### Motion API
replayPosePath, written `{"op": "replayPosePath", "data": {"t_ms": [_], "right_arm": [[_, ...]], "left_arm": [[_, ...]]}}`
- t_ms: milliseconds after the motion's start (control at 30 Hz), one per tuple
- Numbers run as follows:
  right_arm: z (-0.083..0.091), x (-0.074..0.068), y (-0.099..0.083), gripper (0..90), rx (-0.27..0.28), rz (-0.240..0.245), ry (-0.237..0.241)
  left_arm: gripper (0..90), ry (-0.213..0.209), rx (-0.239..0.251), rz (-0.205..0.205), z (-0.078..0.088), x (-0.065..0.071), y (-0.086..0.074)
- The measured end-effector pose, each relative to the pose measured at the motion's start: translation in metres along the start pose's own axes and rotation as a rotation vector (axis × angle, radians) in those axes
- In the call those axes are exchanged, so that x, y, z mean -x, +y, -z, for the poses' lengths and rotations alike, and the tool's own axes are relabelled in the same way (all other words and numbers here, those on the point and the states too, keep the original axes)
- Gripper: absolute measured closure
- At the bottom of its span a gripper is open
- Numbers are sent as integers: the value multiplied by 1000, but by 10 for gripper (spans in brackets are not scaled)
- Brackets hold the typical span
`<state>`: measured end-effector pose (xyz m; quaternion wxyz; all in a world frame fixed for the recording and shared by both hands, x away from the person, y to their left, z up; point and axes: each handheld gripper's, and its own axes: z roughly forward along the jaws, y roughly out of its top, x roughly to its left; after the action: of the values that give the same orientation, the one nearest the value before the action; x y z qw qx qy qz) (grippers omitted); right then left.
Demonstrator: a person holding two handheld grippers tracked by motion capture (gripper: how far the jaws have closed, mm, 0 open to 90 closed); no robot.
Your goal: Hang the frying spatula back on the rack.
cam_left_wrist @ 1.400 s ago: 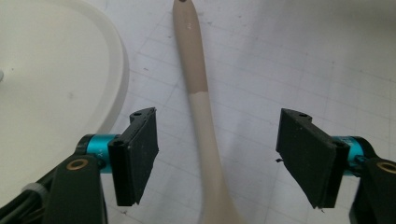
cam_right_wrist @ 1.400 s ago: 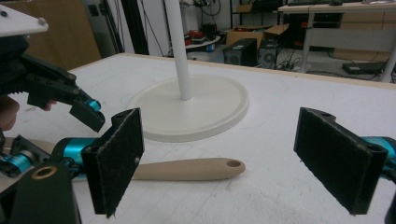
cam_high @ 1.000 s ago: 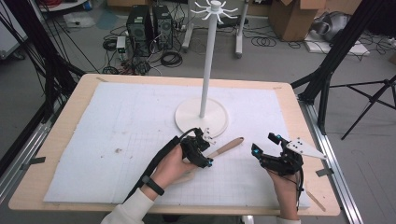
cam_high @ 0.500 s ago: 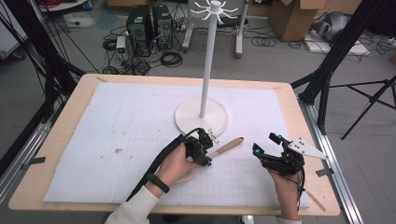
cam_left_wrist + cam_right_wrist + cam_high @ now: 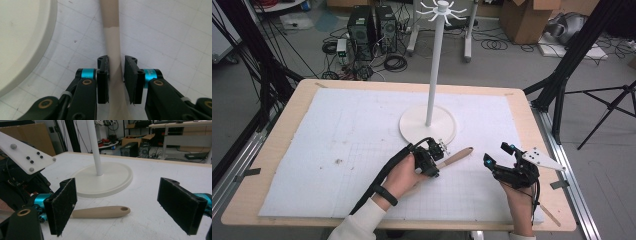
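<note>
A wooden utensil (image 5: 457,156) lies on the white gridded mat just in front of the white stand's round base (image 5: 412,125). My left gripper (image 5: 434,162) sits at its near end. In the left gripper view my left gripper (image 5: 116,67) has just been closing, and its pads now press on the utensil's pale neck (image 5: 112,42). My right gripper (image 5: 497,154) rests to the right of the utensil, open wide. In the right gripper view my right gripper (image 5: 121,205) has nothing between its pads, and the utensil's handle (image 5: 100,212) with its hanging hole lies beyond them.
The stand's tall pole (image 5: 434,75) rises from the base to a ring of hooks (image 5: 442,9). The mat (image 5: 337,130) covers most of the wooden table. A thin wooden stick (image 5: 552,215) lies near the table's front right corner.
The left gripper's jaws have closed from wide apart onto the utensil's neck. The left hand shifted slightly. The right hand stayed put.
</note>
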<state>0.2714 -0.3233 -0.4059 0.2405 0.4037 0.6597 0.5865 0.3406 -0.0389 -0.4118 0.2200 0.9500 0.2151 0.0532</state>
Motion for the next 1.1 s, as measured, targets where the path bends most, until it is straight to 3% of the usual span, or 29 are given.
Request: {"op": "replayPosePath", "data": {"t_ms": [167,433,733,867,1100], "right_arm": [[-1,-1,0,150,-3,4,1],[0,0,1,150,-3,1,13],[1,2,1,151,2,0,11],[1,1,1,151,-2,-4,11],[5,2,3,155,25,-9,7]], "left_arm": [[767,-17,-6,7,0,-2,0],[760,-11,-26,-49,0,-1,3],[761,-36,-67,-74,-1,-4,8],[778,-31,-40,-101,0,-2,5],[779,-56,34,-86,8,-5,-7]]}}
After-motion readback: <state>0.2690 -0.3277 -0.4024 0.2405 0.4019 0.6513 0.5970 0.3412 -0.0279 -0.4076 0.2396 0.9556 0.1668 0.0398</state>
